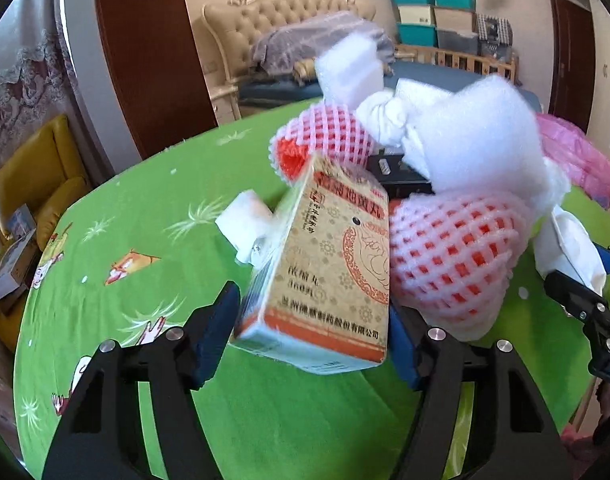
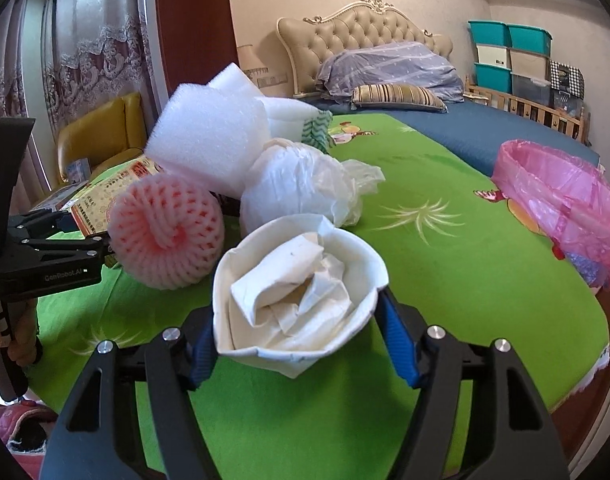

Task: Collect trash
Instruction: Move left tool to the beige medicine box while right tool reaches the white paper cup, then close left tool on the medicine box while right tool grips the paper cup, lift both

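Note:
My left gripper (image 1: 313,332) is shut on a beige and orange medicine box (image 1: 325,276), held tilted above the green tablecloth (image 1: 145,208). It also shows in the right wrist view (image 2: 93,204). My right gripper (image 2: 297,344) is shut on a white paper cup (image 2: 297,292) stuffed with crumpled tissue. A pile of trash lies behind: a pink foam fruit net (image 2: 165,232), a second net (image 1: 325,136), white foam blocks (image 2: 209,140), a knotted white plastic bag (image 2: 301,184). A bin lined with a pink bag (image 2: 561,196) stands at the right.
The table edge curves round at the right and front (image 2: 585,360). A bed with a blue sheet (image 2: 465,120) lies behind the table. A yellow chair (image 2: 101,136) stands at the left. Stacked storage boxes (image 2: 509,60) stand at the far right.

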`<act>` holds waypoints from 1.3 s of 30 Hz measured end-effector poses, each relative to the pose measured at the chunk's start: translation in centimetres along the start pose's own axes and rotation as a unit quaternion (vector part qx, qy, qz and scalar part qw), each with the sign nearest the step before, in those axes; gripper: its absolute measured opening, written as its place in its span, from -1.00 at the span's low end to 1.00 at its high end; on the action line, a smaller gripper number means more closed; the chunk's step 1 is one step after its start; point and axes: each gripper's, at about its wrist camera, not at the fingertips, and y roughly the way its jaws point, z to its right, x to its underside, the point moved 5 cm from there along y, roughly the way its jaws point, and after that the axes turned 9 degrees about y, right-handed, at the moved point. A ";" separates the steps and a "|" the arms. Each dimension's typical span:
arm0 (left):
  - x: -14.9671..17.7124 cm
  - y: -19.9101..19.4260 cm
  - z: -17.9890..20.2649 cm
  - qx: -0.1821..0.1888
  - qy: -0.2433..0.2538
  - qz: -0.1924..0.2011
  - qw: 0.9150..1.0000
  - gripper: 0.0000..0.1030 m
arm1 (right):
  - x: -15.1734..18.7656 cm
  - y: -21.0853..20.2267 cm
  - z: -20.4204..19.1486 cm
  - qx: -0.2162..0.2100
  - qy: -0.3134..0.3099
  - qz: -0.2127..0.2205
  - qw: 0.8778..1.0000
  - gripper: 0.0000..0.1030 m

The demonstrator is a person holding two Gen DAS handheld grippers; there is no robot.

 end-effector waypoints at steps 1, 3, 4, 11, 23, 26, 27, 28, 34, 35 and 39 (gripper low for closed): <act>0.2 -0.7 0.0 -0.008 0.003 0.012 1.000 0.22 | 0.0 -0.2 0.0 -0.001 -0.002 0.002 1.000 0.30; 0.7 -2.0 -0.3 -0.019 -0.001 0.029 0.999 0.18 | 0.0 -0.7 -0.2 -0.006 -0.005 0.010 1.000 0.30; 0.8 -2.4 -0.5 -0.018 -0.007 0.034 0.999 0.17 | 0.0 -0.8 0.0 -0.008 -0.007 0.013 1.000 0.30; 1.2 -6.4 -2.4 -0.028 -0.048 0.097 0.994 0.02 | -0.6 -2.4 -0.9 -0.025 -0.019 0.043 0.999 0.30; 2.4 -4.8 -2.7 -0.013 -0.065 0.053 0.996 0.39 | -0.3 -2.3 -0.7 -0.028 -0.012 0.037 0.999 0.30; 2.8 -4.2 -3.1 -0.010 -0.073 0.043 0.996 0.40 | -0.1 -2.1 -0.7 -0.028 -0.011 0.032 0.999 0.31; 2.9 -4.0 -3.2 -0.005 -0.079 0.040 0.996 0.39 | -0.1 -2.0 -0.7 -0.028 -0.011 0.031 0.999 0.31; 3.0 -4.0 -3.2 -0.005 -0.081 0.039 0.996 0.39 | -0.1 -2.0 -0.7 -0.028 -0.012 0.031 0.999 0.31; 3.7 -4.4 -2.8 -0.010 -0.079 0.032 0.996 0.39 | 0.1 -2.2 -0.8 -0.029 -0.014 0.032 0.999 0.31; 3.8 -4.5 -2.8 -0.010 -0.080 0.031 0.996 0.39 | 0.1 -2.3 -0.8 -0.030 -0.014 0.032 0.999 0.31; 4.2 -4.7 -3.0 0.021 -0.089 0.036 0.995 -0.06 | 0.1 -2.5 -0.8 -0.031 -0.015 0.035 0.999 0.30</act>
